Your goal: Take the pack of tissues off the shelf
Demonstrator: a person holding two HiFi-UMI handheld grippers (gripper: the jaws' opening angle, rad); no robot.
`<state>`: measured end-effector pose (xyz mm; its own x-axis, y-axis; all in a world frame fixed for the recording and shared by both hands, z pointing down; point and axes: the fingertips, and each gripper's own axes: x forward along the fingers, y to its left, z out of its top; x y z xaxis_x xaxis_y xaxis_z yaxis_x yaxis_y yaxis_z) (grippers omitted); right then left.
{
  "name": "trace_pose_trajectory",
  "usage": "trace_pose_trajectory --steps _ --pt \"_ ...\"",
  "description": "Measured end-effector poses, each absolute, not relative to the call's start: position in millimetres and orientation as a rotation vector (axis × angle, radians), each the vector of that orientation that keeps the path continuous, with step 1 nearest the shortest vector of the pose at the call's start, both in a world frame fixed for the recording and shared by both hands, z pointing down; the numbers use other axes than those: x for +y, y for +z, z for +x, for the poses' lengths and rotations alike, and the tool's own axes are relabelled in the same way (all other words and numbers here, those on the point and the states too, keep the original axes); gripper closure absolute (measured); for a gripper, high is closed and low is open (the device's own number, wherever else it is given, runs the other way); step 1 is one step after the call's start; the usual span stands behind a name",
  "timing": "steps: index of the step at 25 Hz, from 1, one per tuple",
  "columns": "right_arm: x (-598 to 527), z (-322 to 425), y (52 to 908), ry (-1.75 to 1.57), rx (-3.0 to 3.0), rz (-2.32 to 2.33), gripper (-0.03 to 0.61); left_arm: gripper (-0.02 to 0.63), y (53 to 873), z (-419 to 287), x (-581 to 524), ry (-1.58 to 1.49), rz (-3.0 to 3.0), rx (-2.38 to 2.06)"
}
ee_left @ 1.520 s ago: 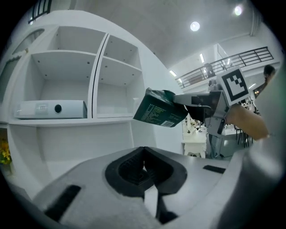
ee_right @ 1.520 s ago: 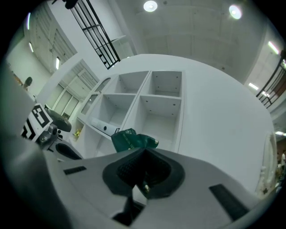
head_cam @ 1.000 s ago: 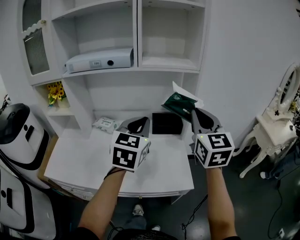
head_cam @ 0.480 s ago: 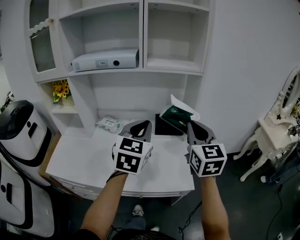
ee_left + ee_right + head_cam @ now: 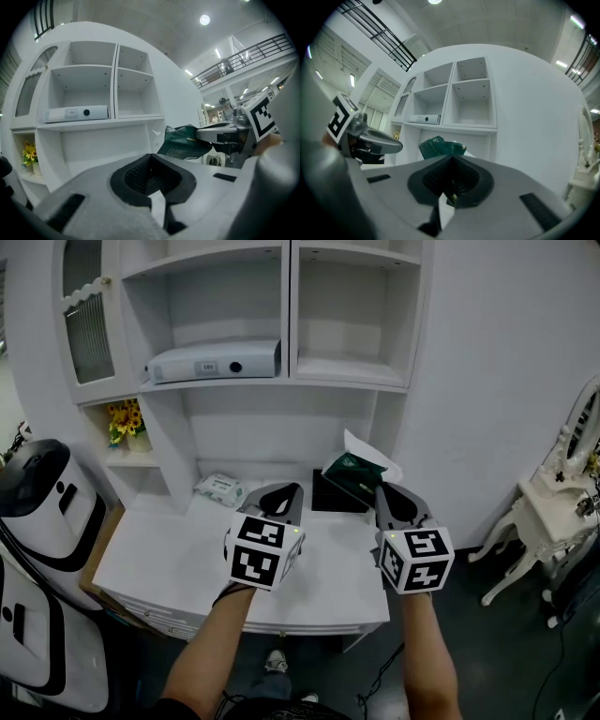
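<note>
The pack of tissues (image 5: 353,470) is a dark green packet with a white sheet sticking up from it. My right gripper (image 5: 382,487) is shut on its near end and holds it in the air over the right part of the white desk (image 5: 169,559), below the shelves. In the right gripper view the pack (image 5: 439,146) shows just past the closed right gripper (image 5: 451,157). My left gripper (image 5: 281,493) is shut and holds nothing, hovering over the desk's middle. The left gripper view shows the left gripper (image 5: 151,156) closed, with the pack (image 5: 184,143) to its right.
A white wipes packet (image 5: 221,488) lies at the desk's back and a black box (image 5: 332,493) sits behind the grippers. A white device (image 5: 216,360) rests on the left shelf. Yellow flowers (image 5: 122,422) stand in a side niche. A white vanity table (image 5: 553,512) is at the right.
Both grippers have drawn slightly back and lower over the desk, and the view has shifted a little. The right gripper still holds the green pack.
</note>
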<state>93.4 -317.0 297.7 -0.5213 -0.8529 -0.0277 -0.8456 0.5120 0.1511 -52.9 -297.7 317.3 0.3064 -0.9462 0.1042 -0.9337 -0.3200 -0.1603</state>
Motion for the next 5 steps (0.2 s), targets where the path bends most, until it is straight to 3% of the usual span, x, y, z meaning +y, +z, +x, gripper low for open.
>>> trace_pose_trajectory --steps 5 --pt "-318.7 92.7 299.1 -0.222 -2.692 1.505 0.575 0.606 316.2 -53.7 -299.2 -0.278 -2.476 1.791"
